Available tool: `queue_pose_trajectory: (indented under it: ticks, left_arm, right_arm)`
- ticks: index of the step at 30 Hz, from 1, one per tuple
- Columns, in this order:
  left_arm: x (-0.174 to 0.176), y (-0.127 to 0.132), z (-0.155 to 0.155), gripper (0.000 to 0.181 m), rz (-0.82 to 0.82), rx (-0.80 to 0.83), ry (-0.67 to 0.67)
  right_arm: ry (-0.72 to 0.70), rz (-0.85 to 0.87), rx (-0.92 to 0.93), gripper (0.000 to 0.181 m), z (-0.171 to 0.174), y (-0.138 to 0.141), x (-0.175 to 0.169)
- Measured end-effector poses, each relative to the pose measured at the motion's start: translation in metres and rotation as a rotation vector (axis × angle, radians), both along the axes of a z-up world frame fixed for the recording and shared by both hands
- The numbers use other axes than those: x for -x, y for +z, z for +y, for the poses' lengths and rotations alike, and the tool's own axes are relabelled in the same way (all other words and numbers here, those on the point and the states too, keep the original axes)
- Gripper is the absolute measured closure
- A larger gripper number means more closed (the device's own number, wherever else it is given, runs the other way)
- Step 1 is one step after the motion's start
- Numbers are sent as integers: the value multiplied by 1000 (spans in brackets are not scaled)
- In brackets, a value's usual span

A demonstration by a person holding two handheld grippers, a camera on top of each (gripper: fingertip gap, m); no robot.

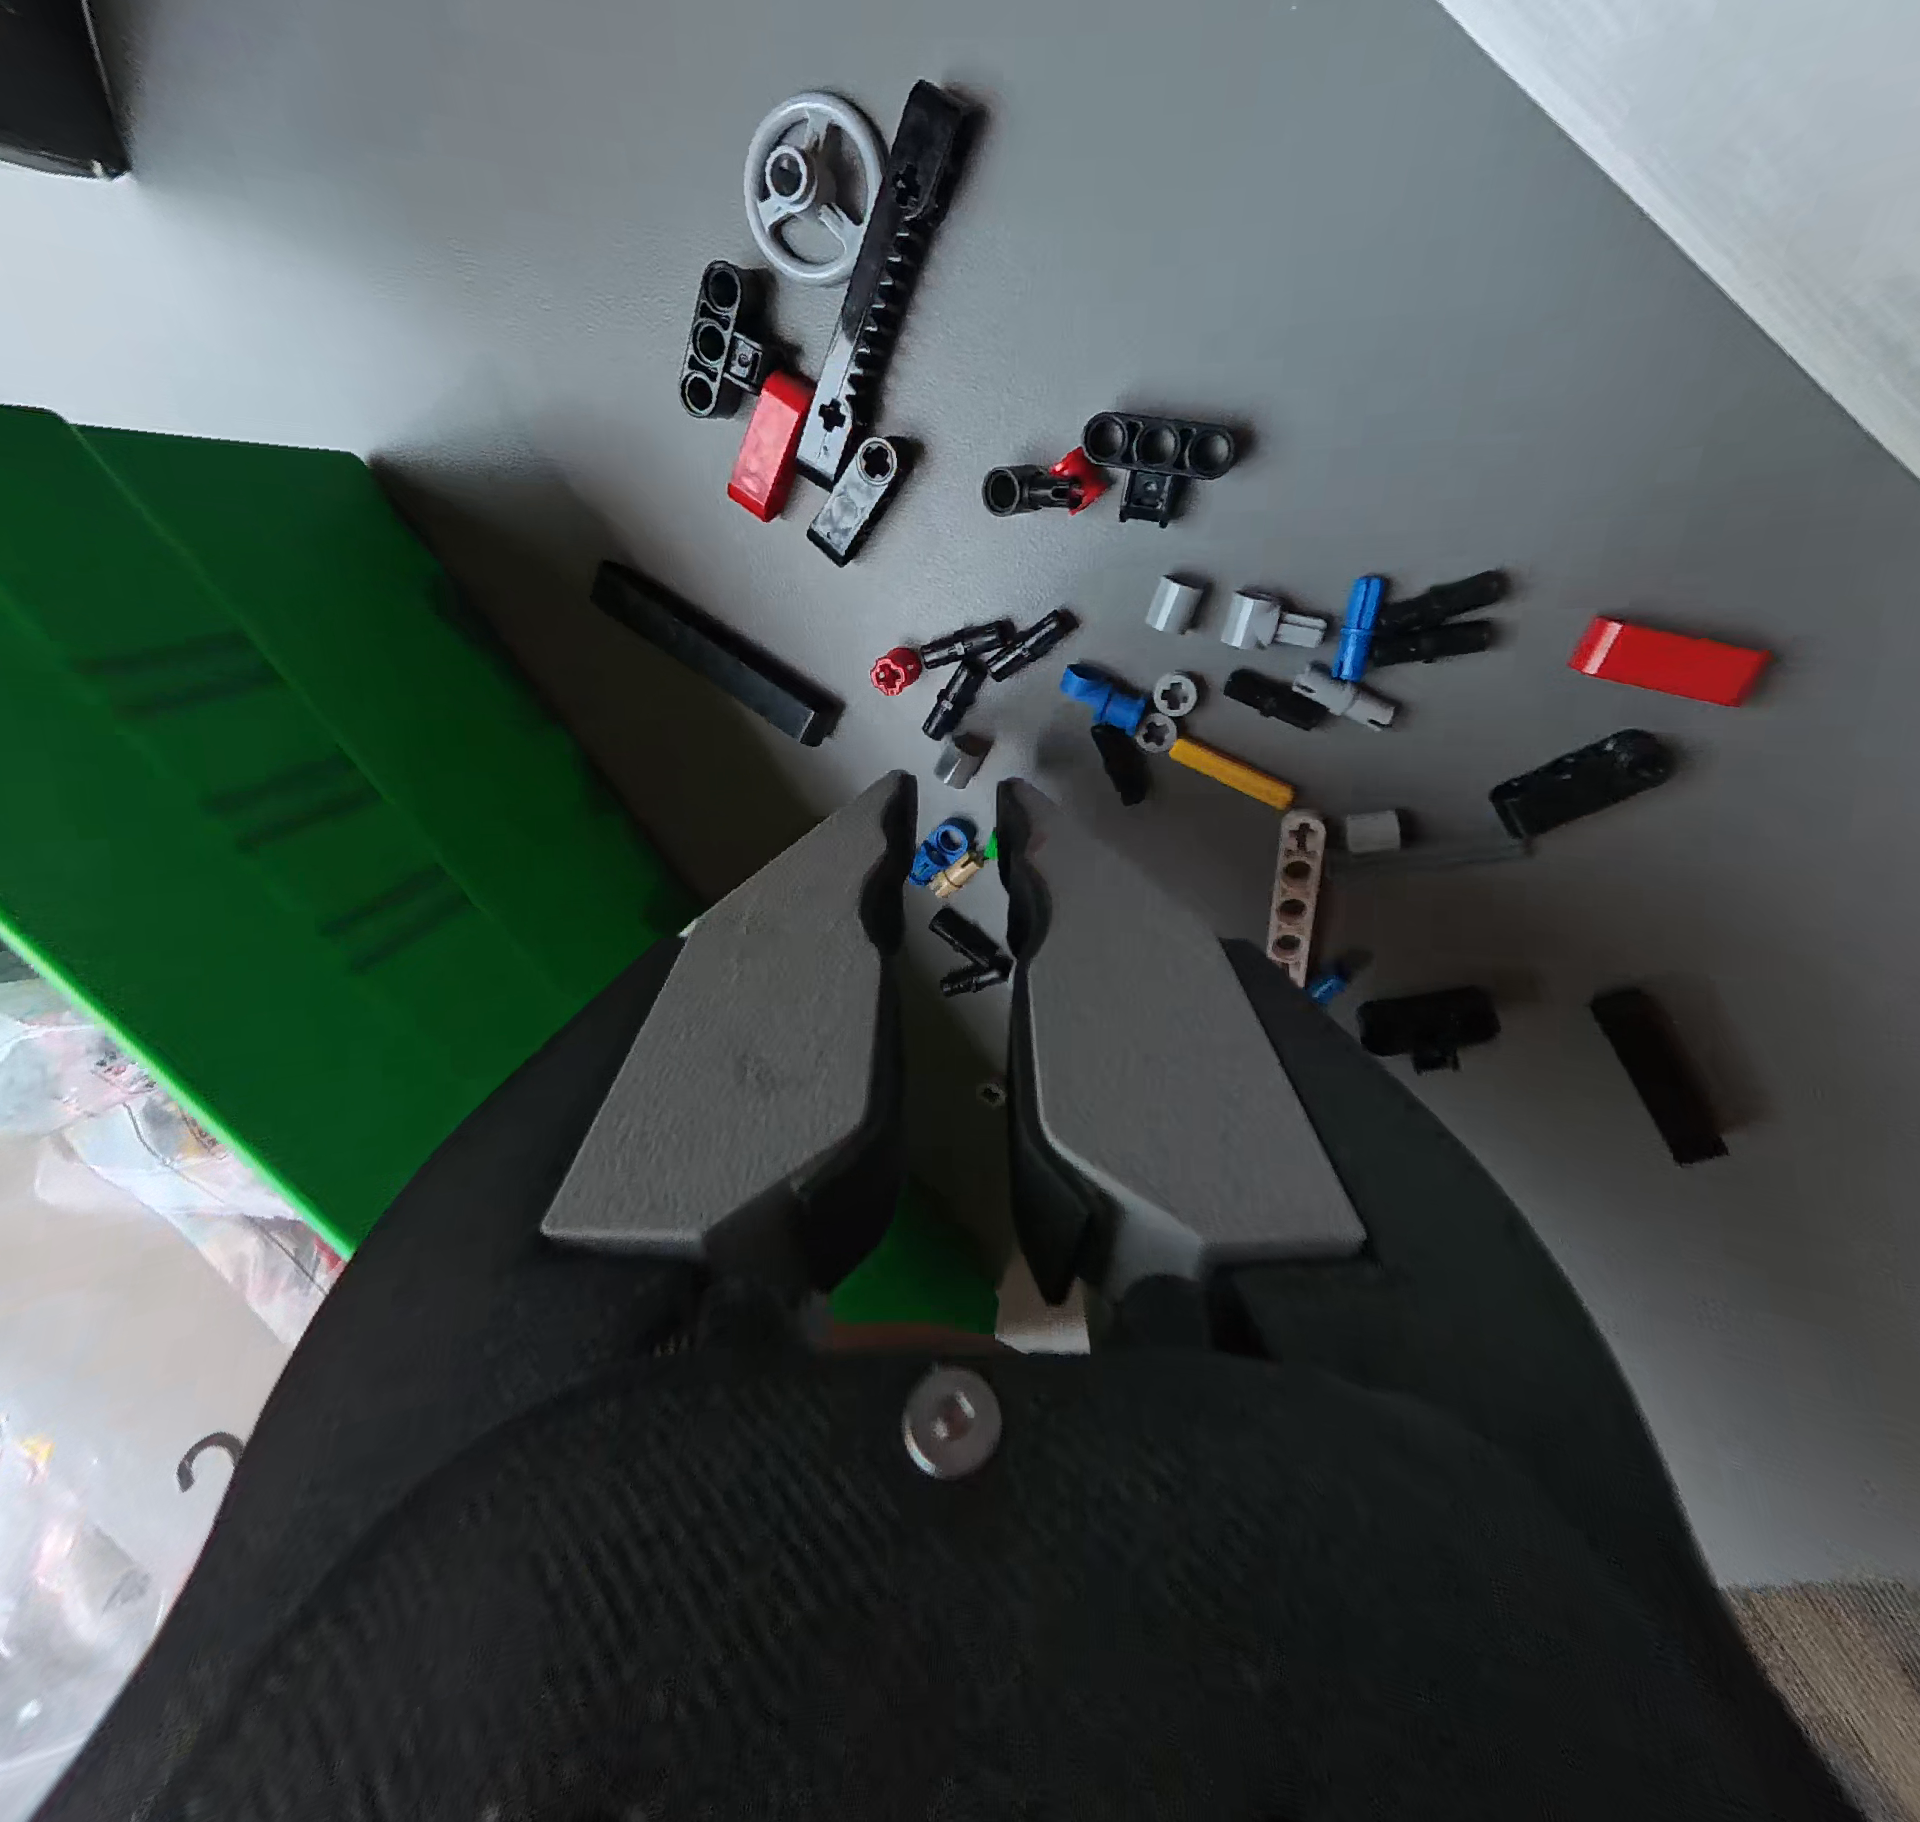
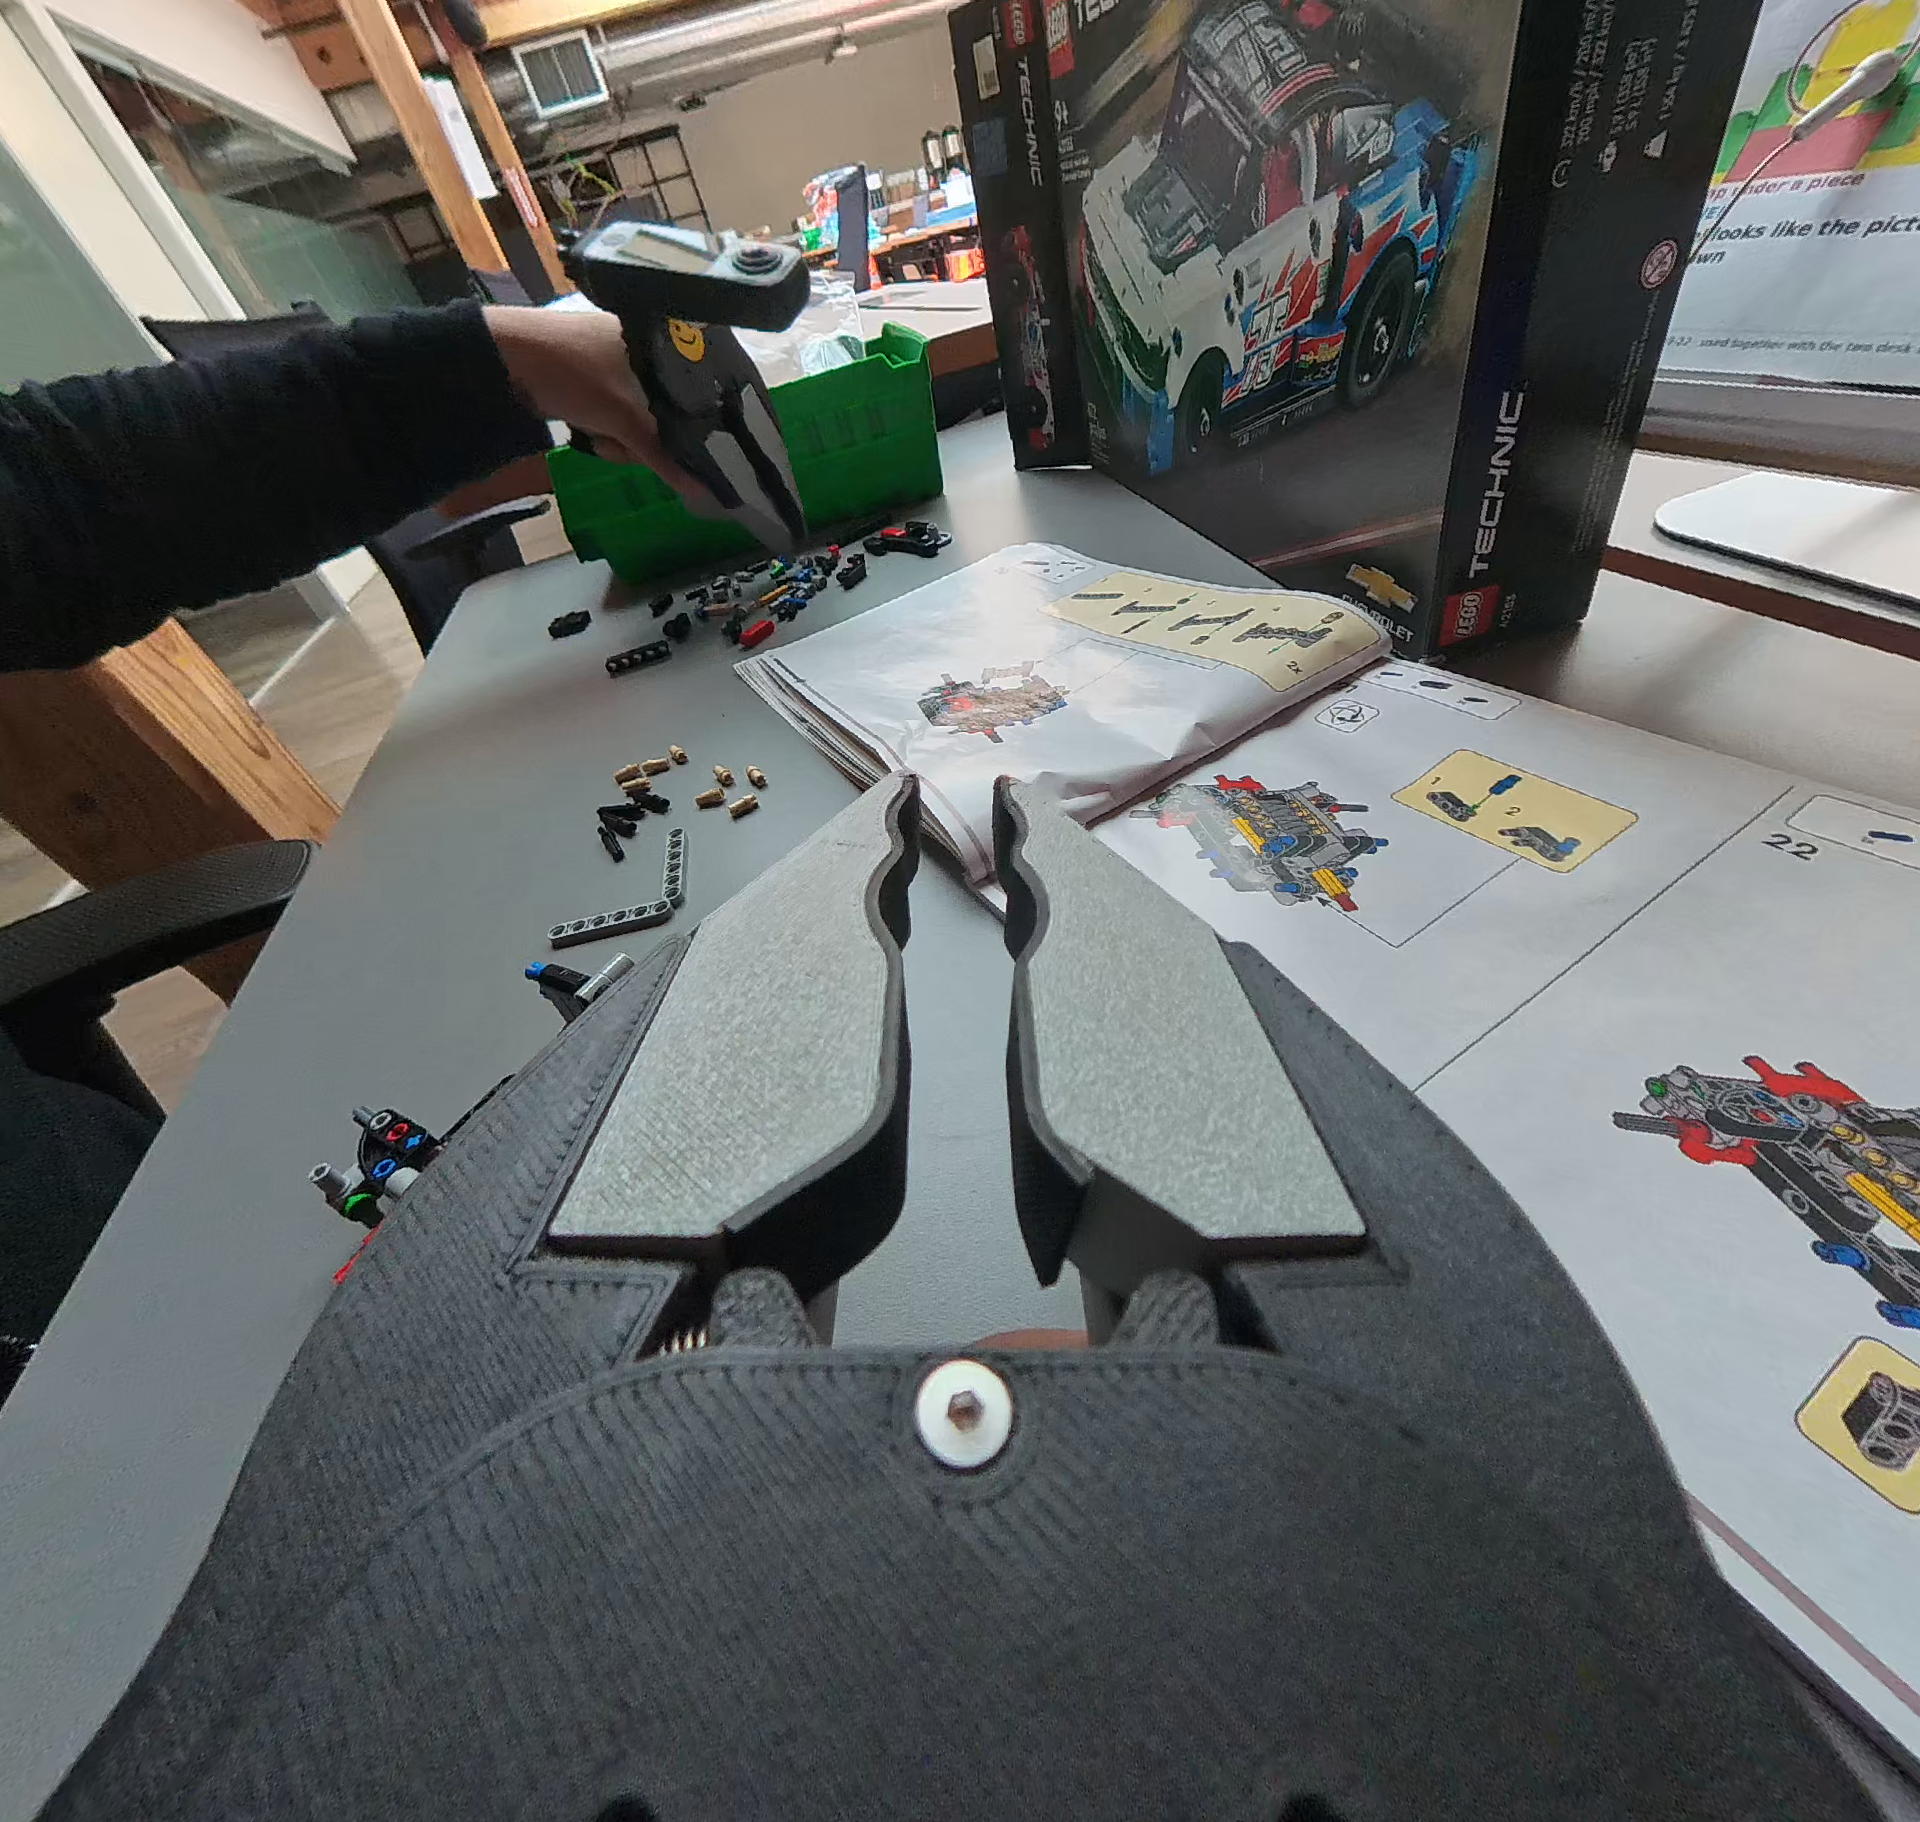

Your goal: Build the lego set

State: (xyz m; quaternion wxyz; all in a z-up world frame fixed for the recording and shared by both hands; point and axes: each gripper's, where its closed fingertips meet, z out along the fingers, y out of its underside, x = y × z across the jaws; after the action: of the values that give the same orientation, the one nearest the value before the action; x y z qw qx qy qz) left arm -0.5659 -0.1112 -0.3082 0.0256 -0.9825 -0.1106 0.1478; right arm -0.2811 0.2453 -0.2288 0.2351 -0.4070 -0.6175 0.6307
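Left gripper [image 1: 954, 796] above scattered Technic pieces

Its fingers stand slightly apart over a blue-and-tan pin [image 1: 945, 856] on the grey table [image 1: 1351, 318]; right gripper [image 2: 956, 801] (fingers likewise apart, empty) points at the instruction booklet [image 2: 1039, 671].

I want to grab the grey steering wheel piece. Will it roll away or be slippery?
Probably it won't roll: the grey steering wheel lies flat on the table, not on its rim. It looks like smooth, hard plastic, so it might slip in a claw. Its thin rim and open spokes suggest it's light and should slide if pushed; it sits right beside the black toothed bar.
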Motion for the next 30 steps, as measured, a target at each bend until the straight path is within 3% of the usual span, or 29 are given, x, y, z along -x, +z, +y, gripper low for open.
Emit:
queue_pose_trajectory:
  ticks: [1, 10, 15, 18, 22, 26, 30]
  left_arm:
    - [1, -2, 0, 168, -8, 8, -1]
    - [-5, -8, -1, 175, -75, 34, -16]
    - [-25, 14, 5, 175, -65, -29, -24]
    - [-66, 31, 39, 175, -51, -155, -122]
    - [-167, 24, 100, 176, -240, -368, -258]
    - [-219, 2, 105, 176, -286, -317, -334]
    - [-234, 5, 115, 176, -260, -316, -395]
  right_arm:
    - [0, 1, 2, 171, 0, 0, 0]
    - [-4, 5, 14, 171, 2, 1, 0]
    - [-4, 7, 9, 171, 1, 1, -1]
    - [-3, 2, 9, 171, 1, 1, 0]
    - [0, -4, 10, 171, 1, 0, 0]
    - [-5, 5, 5, 171, 1, 1, 0]
    - [4, -8, -1, 171, -1, -1, 0]
